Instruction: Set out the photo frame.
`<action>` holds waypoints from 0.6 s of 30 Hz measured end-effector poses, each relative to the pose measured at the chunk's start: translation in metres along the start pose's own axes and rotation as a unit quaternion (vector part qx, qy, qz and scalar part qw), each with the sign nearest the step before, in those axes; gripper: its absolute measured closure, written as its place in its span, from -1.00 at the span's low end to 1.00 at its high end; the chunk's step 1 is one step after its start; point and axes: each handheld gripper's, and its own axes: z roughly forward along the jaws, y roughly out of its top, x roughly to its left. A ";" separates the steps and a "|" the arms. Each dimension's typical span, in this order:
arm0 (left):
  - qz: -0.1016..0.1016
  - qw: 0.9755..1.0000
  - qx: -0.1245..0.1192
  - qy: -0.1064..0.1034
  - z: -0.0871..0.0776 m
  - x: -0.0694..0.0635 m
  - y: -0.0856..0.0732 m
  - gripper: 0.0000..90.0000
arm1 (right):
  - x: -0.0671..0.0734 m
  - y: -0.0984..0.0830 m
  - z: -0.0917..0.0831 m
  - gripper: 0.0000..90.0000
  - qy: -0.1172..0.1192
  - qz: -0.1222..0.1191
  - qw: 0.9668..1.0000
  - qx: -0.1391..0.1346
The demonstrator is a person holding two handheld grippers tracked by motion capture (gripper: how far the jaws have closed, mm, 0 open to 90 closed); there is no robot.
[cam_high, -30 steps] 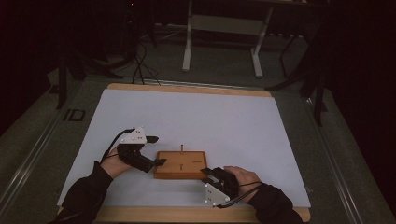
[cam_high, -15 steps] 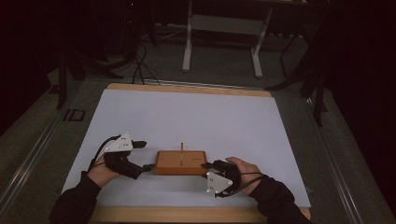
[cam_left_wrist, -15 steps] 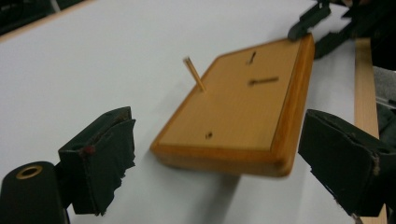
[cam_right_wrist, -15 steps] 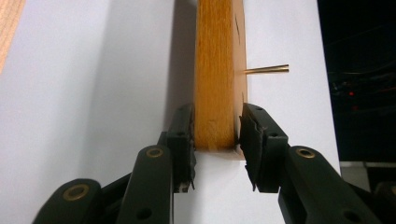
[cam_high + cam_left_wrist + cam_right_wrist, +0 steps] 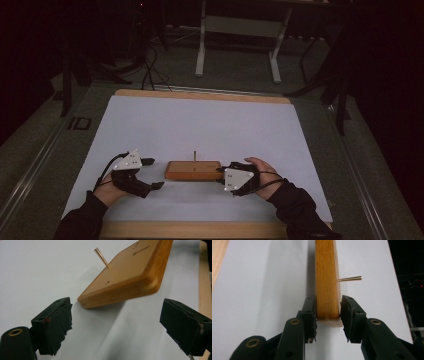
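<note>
On the wooden block (image 5: 193, 170) — no readable writing — right hand-held gripper (image 5: 327, 315) clamps.

Wooden block (image 5: 193, 170) sits near middle of white sheet (image 5: 210, 125); thin brass pin (image 5: 194, 155) stands up from its far edge, only upright obstacle. Right gripper (image 5: 328, 315) clamps block's right end, closing that side. Left gripper (image 5: 154, 173), jaws wide apart, sits just left of block with bare gap between. Far half of sheet open. Table legs (image 5: 201, 45) well beyond far edge.
</note>
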 end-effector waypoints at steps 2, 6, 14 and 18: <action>0.000 1.000 0.001 0.003 0.001 0.000 -0.001 -0.76 | -0.004 -0.001 0.000 0.46 0.004 0.014 1.000 -0.007; -0.001 1.000 -0.004 0.007 0.002 0.000 -0.002 -0.76 | -0.016 -0.003 -0.004 0.47 0.010 0.051 0.999 -0.017; -0.003 1.000 -0.005 0.003 0.006 -0.002 -0.003 -0.76 | -0.042 -0.009 -0.009 0.53 0.011 0.123 0.992 -0.032; -0.004 1.000 -0.011 0.002 0.007 -0.001 -0.004 -0.76 | -0.055 -0.015 -0.016 0.99 0.001 0.164 0.986 -0.040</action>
